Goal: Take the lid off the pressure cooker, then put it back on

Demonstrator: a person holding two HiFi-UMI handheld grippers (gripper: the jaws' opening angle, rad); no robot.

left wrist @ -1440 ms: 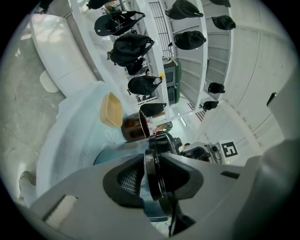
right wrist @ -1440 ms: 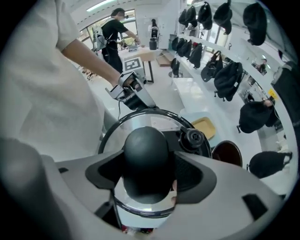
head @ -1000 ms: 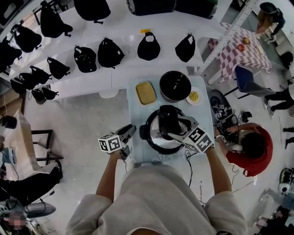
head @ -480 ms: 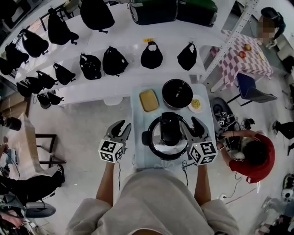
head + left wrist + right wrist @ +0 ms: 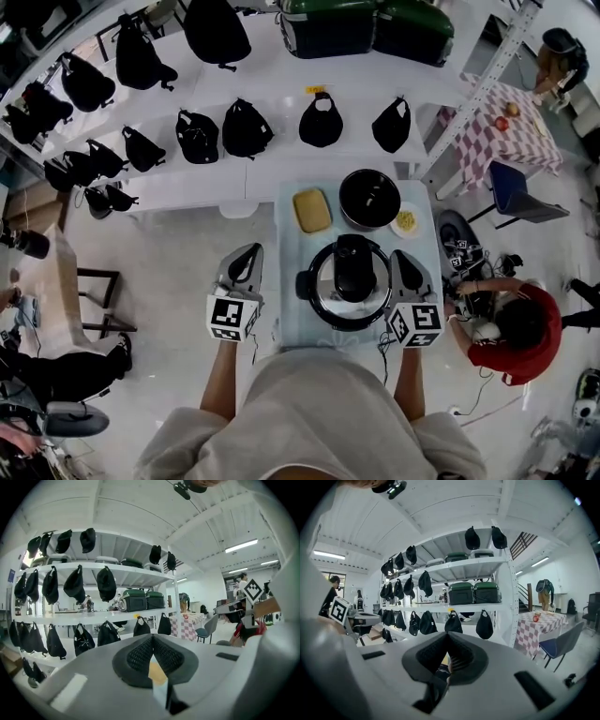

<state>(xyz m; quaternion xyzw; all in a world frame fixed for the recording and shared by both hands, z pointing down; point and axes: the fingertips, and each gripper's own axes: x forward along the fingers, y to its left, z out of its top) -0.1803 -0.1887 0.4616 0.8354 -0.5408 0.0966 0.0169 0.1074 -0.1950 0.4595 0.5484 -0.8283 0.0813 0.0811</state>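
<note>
The pressure cooker [image 5: 319, 302] stands on the small pale table [image 5: 291, 328], its steel lid on top with the black handle [image 5: 355, 267] across the middle. My left gripper [image 5: 252, 252] hangs left of the table edge, apart from the cooker, jaws shut with nothing between them. My right gripper [image 5: 397, 256] is just right of the cooker, also shut and empty. In the left gripper view the shut pads [image 5: 140, 654] face the shelves. The right gripper view shows its pads [image 5: 461, 657] closed together too.
Behind the cooker on the table lie a yellow rectangular dish [image 5: 312, 210], a black pot [image 5: 369, 199] and a small plate of yellow food [image 5: 406, 221]. White shelves [image 5: 187, 183] with black bags stand beyond. A person in red [image 5: 514, 323] crouches on the floor at the right.
The right gripper came off the cooker's lid handle and drew back to the right. Both grippers rose, levelled out and went from open to shut. The lid stayed on the cooker.
</note>
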